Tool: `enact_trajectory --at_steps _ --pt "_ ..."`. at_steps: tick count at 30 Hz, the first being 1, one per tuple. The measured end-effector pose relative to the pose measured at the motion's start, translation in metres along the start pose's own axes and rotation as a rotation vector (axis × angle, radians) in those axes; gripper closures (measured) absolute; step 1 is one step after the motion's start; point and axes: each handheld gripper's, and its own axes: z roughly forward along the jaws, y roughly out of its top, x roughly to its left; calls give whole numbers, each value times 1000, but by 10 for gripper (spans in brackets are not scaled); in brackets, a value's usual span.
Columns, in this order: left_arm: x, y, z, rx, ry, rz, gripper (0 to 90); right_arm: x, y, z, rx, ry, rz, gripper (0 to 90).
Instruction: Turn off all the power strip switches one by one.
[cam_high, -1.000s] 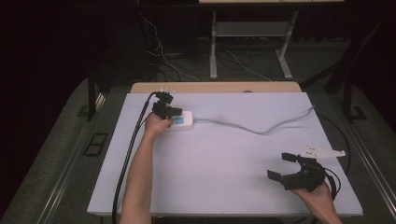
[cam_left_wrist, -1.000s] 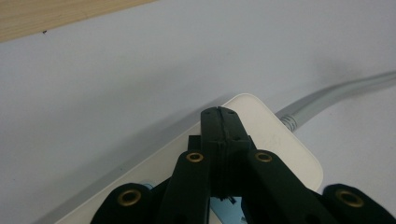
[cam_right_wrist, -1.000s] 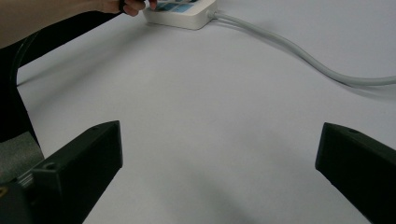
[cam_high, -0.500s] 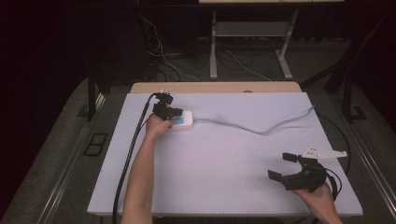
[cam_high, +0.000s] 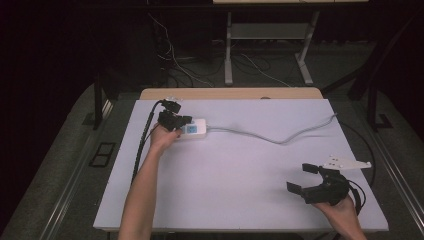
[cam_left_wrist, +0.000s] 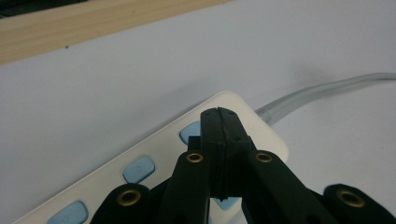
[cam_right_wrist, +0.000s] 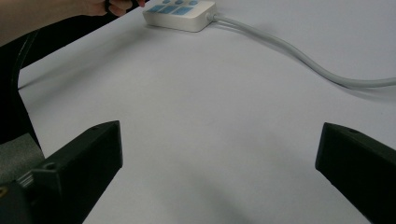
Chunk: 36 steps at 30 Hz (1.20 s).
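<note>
Pressing my closed left tool on the power strip at ten o'clock, button probably not yet switched; right tool open, idle.

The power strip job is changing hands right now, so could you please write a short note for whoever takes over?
Left tongs: shut, empty, tips over a blue button at the cord end of the power strip; contact cannot be confirmed.
Right tongs: open, empty, near the table's front right corner, apart from everything.
The strip lies flat at the far left of the table; its grey cord trails off to the right.
Done: left tongs lined up on the button.
Left: probably to press it; whether it has switched cannot be told.
</note>
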Motion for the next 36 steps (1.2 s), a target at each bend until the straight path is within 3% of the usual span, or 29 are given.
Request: enact_trajectory --at_steps 2,4,8,15,20,30,36 --pt "-3 0 -8 -12 0 -1 892 0 0 0 -1 -1 0 5" --pt "-6 -1 -16 -25 5 0 797 0 0 -1 -3 -3 1 5" --pt "-9 -9 -33 -57 -8 -13 698 -1 0 -2 -4 -4 4 5" --pt "-17 -20 -57 -74 -82 -19 228 1 0 -2 -5 -2 -2 5" --pt "-30 -31 -66 -63 -64 -16 0 0 0 -3 -8 -5 2 5" --pt "-68 -60 -83 -104 -137 65 0 1 0 -3 -9 2 0 5" --pt "-84 -84 -92 -145 -164 83 0 2 0 -3 -9 4 1 5"
